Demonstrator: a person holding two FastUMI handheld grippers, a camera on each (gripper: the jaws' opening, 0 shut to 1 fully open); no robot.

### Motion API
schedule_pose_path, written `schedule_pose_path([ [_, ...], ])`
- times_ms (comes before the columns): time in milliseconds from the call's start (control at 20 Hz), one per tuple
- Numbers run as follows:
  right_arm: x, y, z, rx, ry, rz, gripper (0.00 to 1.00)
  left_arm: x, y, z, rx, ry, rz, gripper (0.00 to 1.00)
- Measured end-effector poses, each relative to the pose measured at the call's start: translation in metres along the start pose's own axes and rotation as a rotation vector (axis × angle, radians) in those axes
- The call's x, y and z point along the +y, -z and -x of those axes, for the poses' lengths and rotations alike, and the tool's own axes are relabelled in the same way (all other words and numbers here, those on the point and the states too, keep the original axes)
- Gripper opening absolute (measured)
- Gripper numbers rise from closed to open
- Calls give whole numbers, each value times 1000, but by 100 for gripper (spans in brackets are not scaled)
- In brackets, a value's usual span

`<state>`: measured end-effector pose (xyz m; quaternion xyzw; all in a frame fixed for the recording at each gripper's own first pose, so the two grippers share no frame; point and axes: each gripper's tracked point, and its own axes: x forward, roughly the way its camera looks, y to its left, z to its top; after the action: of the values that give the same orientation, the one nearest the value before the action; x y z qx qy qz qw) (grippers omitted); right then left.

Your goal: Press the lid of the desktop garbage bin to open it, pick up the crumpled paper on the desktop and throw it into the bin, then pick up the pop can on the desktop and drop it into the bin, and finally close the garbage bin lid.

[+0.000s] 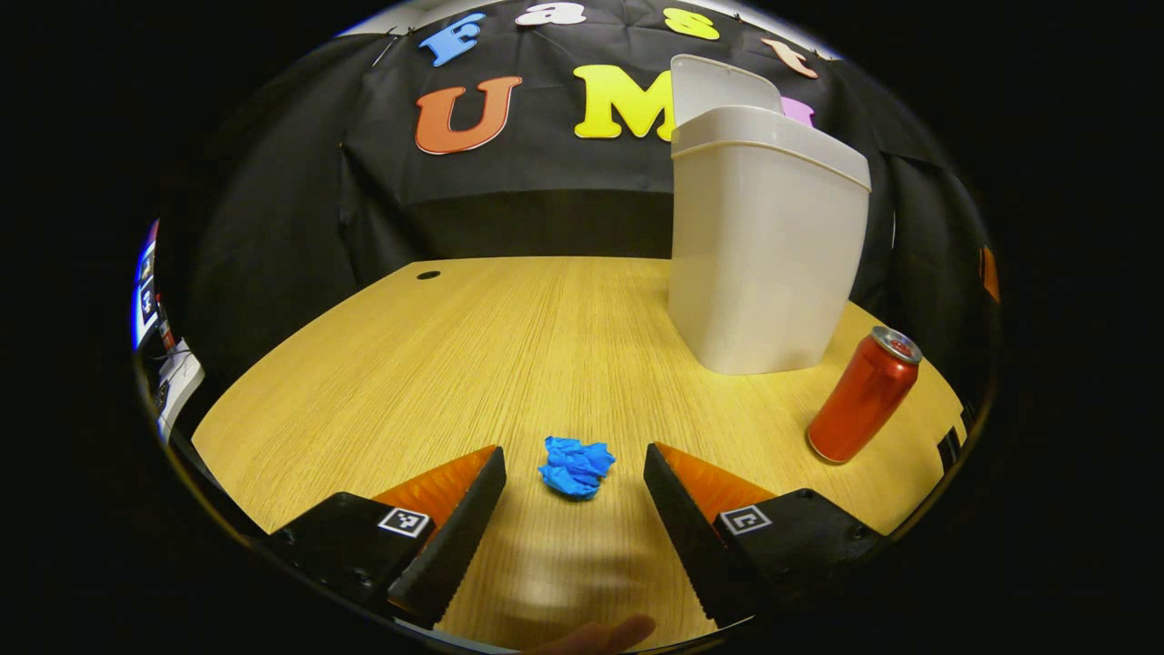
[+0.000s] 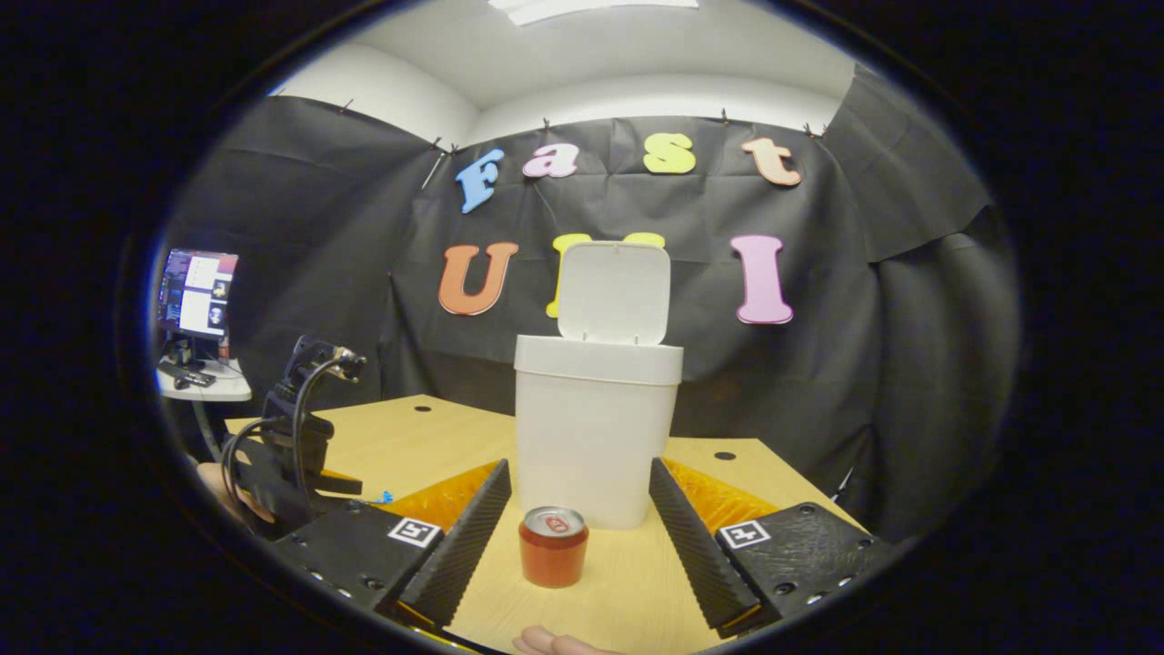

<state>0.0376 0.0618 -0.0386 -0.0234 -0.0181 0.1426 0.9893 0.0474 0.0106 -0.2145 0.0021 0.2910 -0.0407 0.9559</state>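
Observation:
A white desktop bin stands at the far right of the wooden table, its lid raised upright. A blue crumpled paper lies on the table just ahead of my left gripper, which is open with a finger on each side of the paper and no contact. A red pop can stands upright to the right of the paper. In the right gripper view the bin is straight ahead with the lid up, the can stands in front of it, and my right gripper is open above the table.
The wooden table has a small round hole at its far left. In the right gripper view the other gripper with its cables is at the left, and a monitor stands on a side desk beyond. A fingertip shows at the bottom.

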Motion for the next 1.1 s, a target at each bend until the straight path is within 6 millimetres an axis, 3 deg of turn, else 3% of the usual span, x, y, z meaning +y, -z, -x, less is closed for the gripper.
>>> schedule_pose_path([
  [200, 0, 10, -3, 21, 7, 19, 97, 1, 7, -5, 33, 5, -4, 95],
  [300, -1, 15, -3, 34, 14, 13, 95, 8, 5, -9, 22, -2, -23, 88],
  [500, -6, 26, -6, 76, 29, -10, 97, 0, 10, -18, 68, 33, -8, 78],
  [750, -3, 34, -8, 100, 17, -29, 95, 3, 14, -18, 93, 45, 18, 54],
  [850, -2, 41, -11, 118, 14, -34, 95, 4, 14, -18, 86, 47, 15, 50],
  [900, 0, 44, -13, 131, 9, -38, 95, 5, 14, -18, 81, 43, 13, 55],
  [950, 2, 49, -13, 143, 6, -42, 95, 6, 13, -18, 76, 33, 5, 48],
  [1100, 2, 61, -19, 171, 16, -42, 95, 7, 7, -13, 51, 26, -3, 47],
])
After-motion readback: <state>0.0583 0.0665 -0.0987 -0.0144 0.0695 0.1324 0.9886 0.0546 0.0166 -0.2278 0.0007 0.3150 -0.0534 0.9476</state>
